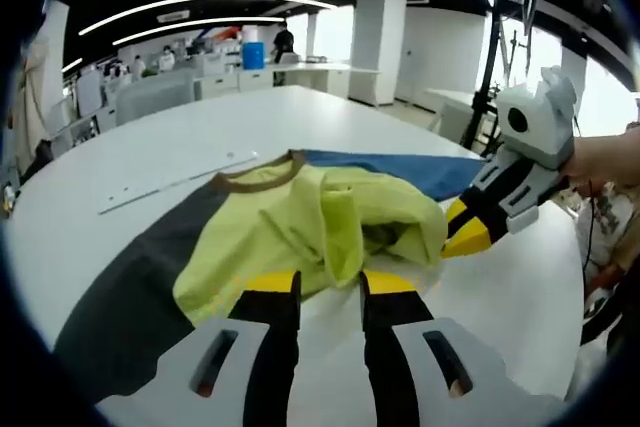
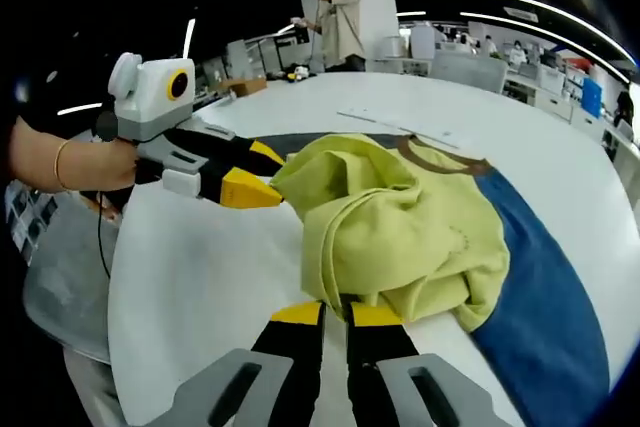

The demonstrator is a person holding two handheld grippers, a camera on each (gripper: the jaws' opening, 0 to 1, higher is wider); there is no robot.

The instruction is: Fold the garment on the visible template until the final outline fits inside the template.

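The garment (image 1: 320,232) is a yellow-green shirt with a brown neckband, and it lies bunched in the middle of the white table (image 1: 150,157), heaped over itself rather than flat. It rests on the template (image 2: 545,277), a sheet that shows dark grey on one side and blue on the other, so the cloth sits between the two colours and covers part of each.

Seen from the left gripper view, the shirt lies just ahead of the left gripper (image 1: 330,287), whose yellow tips meet the near hem; the jaws look drawn close together and appear to pinch that edge, though the cloth hides the contact itself. In the right gripper view the right gripper (image 2: 335,314) stands the same way at the opposite edge, jaws nearly together at the hem, seemingly gripping it. Each tool shows in the other's view, coming in from the side with its tips at the garment.

By the look of it, a fold is in progress, with both edges taken up and the cloth gathered toward the centre. The outline is rumpled and thick, so the next move probably calls for carrying the held edges across and laying them down smoothly, keeping the bulk inside the template's bounds.
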